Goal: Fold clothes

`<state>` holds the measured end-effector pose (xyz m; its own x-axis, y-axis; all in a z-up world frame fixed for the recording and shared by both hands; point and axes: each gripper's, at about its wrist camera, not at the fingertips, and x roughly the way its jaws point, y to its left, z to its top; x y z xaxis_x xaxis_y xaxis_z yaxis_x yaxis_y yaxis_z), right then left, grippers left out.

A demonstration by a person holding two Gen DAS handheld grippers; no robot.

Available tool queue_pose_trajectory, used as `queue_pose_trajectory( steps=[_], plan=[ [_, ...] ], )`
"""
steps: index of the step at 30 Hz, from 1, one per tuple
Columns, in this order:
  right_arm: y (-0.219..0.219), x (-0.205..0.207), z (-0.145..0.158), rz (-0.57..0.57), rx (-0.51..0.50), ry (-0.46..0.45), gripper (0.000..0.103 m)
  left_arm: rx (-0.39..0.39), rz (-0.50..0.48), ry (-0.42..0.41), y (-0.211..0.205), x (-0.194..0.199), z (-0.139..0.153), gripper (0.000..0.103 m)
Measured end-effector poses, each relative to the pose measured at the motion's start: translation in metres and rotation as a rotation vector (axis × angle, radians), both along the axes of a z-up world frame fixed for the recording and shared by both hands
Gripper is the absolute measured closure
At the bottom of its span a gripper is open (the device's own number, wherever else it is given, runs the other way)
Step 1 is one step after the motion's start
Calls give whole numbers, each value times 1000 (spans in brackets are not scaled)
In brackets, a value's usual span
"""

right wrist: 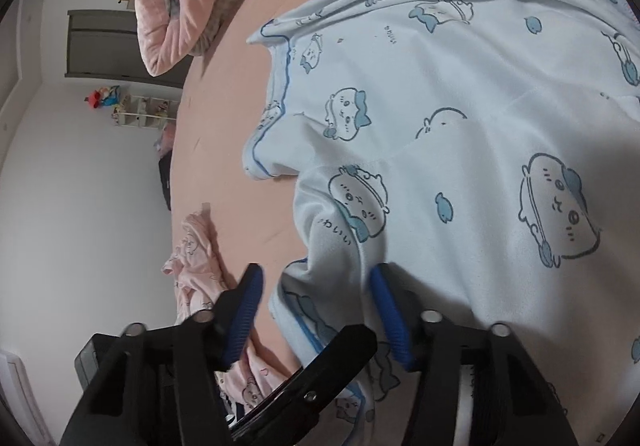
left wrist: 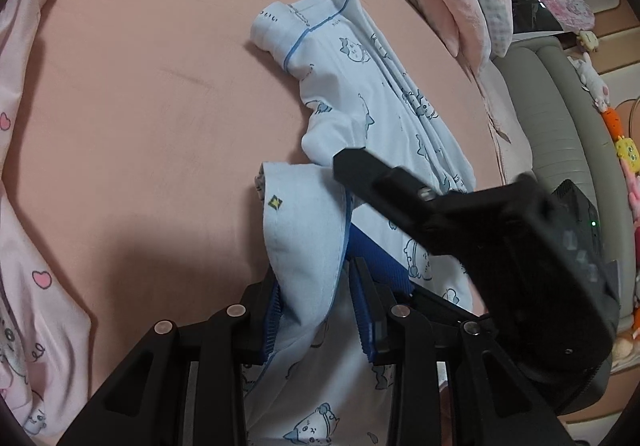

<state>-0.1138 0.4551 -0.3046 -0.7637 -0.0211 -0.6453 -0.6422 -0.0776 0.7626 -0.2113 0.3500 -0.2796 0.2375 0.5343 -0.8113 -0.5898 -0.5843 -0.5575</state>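
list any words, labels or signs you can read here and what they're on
"わいい": printed on the light blue pajama garment, beside a cartoon face, right wrist view; the start may be hidden in a fold.
Other small print on that garment: too small to read.
Small yellow diamond tag on its hem: no legible text.

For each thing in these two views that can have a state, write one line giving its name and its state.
Light blue pajama garment: crumpled, partly bunched, not yet folded.
Left gripper: shut on a fold of the garment.
Right gripper: open, straddling the garment's edge.
Pink pajama garment: crumpled, unfolded.
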Motion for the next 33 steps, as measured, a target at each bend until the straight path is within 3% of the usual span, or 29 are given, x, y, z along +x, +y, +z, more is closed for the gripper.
queue_pose_trajectory(
  steps=[4, 6, 10, 12, 17, 21, 29, 33],
  plan=[
    [-1, 3, -8, 0, -1, -16, 86, -26, 21, 3, -3, -4, 1, 73],
    [-1, 7, -14, -1, -23, -17, 89, -39, 32, 4, -5, -6, 1, 69],
    [-1, 15, -22, -9, -54, 6, 90, -57, 54, 5, -9, -10, 3, 41],
    [-2, 17, -23, -10, -49, -2, 90, -37, 71, -25, -12, -14, 3, 40],
    [-5, 22, -23, -2, -22, -25, 93, -18, 139, -78, -10, -34, 0, 39],
    [-7, 24, -22, 2, -12, -29, 93, 29, 158, -193, 2, -41, -13, 39],
    [-12, 27, -19, 9, 29, -61, 94, 66, 165, -196, 25, -40, -21, 41],
    [-14, 28, -19, 15, 45, -65, 94, 59, 199, -203, 19, -40, -25, 67]
  ],
)
